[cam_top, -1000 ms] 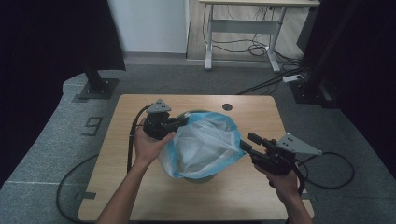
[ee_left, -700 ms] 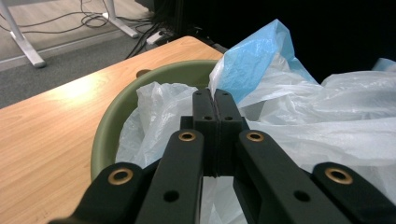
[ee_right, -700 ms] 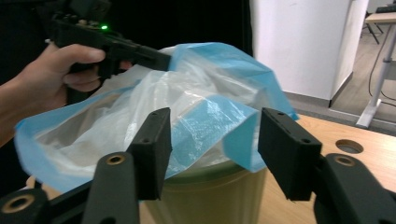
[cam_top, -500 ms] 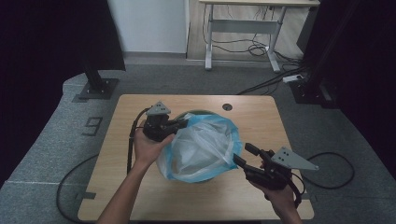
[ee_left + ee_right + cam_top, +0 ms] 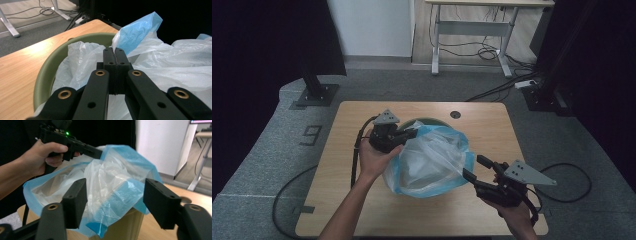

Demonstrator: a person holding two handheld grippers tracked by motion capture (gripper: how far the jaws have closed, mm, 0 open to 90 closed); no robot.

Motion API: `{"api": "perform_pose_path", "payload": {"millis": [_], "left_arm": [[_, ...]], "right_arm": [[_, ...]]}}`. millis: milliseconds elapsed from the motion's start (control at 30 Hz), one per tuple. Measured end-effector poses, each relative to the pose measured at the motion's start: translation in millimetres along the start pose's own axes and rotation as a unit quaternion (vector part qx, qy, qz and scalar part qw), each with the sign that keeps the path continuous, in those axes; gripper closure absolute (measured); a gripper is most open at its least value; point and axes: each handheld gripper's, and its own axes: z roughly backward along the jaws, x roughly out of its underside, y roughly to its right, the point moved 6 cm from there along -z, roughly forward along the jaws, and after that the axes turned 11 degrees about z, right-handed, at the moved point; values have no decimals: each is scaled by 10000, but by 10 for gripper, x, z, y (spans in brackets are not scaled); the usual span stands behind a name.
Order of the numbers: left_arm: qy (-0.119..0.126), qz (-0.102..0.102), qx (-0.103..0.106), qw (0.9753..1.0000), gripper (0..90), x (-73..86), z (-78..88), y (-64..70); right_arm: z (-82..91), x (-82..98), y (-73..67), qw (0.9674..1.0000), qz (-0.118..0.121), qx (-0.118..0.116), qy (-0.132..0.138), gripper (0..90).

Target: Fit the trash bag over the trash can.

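Dark curtains ring a wooden table (image 5: pixel 362 200); grey carpet and a second desk lie beyond. Near the table's middle stands a green bin (image 5: pixel 45 75), upright, mouth up, long axis vertical. A plastic bag (image 5: pixel 432 160), clear with blue edging, sits in and over it, its blue rim flaring out past the bin on the near and right sides.

Left gripper (image 5: pixel 409 134): jaws pressed together on a fold of the bag at the bin's far-left rim; in the left gripper view the film bunches around the closed tips. Right gripper (image 5: pixel 474 170): jaws have just been opening and now stand wide, level, aimed at the bag's right side. In the right gripper view the blue hem hangs beyond the two pads, neither pressing on it.

Judgement on risk: only one corner is pinned. If the right jaws close on loose film above the hem, the bag may bunch instead of stretching over the rim. A hard pull from the right could drag the film out of the left grip, or tip the light bin toward the table's near edge.
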Motion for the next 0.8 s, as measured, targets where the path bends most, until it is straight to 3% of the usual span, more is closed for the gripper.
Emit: {"api": "perform_pose_path", "payload": {"millis": [133,267,300,367,433,500,667,800], "left_arm": [[-53,-41,23,10000,897,1,-49,49],[-69,-29,83,9999,897,-2,-87,66],[-73,-24,87,9999,897,-3,-94,68],[-51,-30,87,9999,897,-10,-97,68],[9,-50,46,10000,897,-31,-87,51],[130,-28,23,9999,897,-72,-59,21],[535,106,-113,9984,897,-182,56,-93],[740,269,-165,9968,897,-204,174,-192]], "right_arm": [[-161,143,-7,9997,-134,-57,-199,314],[-336,272,-20,9989,-19,65,-455,324],[-378,301,-14,9987,-9,96,-508,378],[-438,350,-5,9984,142,50,-539,591],[-467,381,12,9984,239,60,-518,745],[-465,391,22,9984,323,86,-461,823],[-413,449,42,9980,411,152,-448,862],[-381,593,99,9974,370,193,-585,862]]}}
